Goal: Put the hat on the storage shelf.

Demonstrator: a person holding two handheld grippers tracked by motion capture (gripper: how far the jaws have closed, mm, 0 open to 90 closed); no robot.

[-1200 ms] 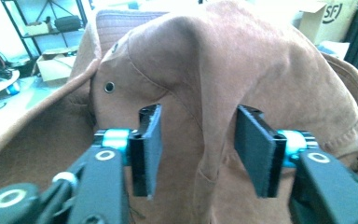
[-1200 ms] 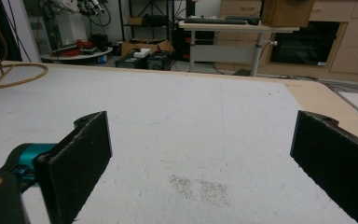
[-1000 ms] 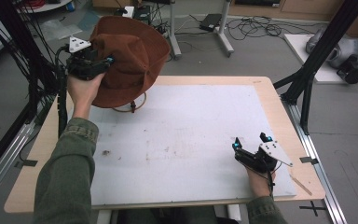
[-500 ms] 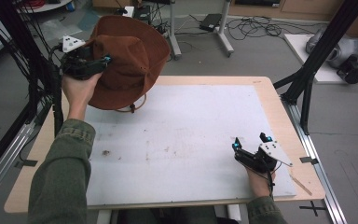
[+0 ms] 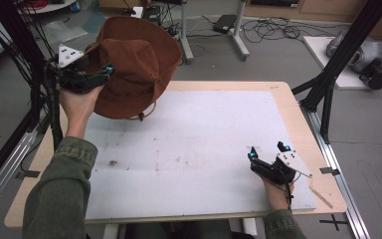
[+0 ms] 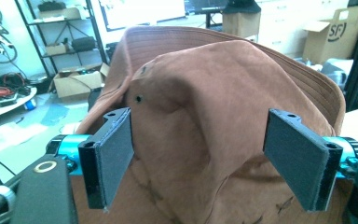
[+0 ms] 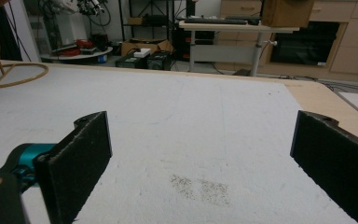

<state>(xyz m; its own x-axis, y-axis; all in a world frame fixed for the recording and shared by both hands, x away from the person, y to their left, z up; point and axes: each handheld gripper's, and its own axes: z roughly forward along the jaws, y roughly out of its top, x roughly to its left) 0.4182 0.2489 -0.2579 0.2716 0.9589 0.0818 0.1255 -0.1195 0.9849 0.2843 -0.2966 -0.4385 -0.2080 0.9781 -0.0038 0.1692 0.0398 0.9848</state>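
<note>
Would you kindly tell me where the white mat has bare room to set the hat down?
The white mat is bare across its middle and far right, between the brown hat and the right tongs. The far-left corner is crowded by the hat, its cord and the left tongs; the near-right corner holds the right hand.

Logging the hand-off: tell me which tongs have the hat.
The left tongs, raised at the table's far-left corner against the brown hat. The right tongs rest open over the white mat.

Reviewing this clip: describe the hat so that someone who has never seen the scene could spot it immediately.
Start at the white mat covering the wooden table, then go to its far left corner. There the left gripper holds up a brown suede hat, wide-brimmed, with a cord dangling; it is the one soft brown object there.
</note>
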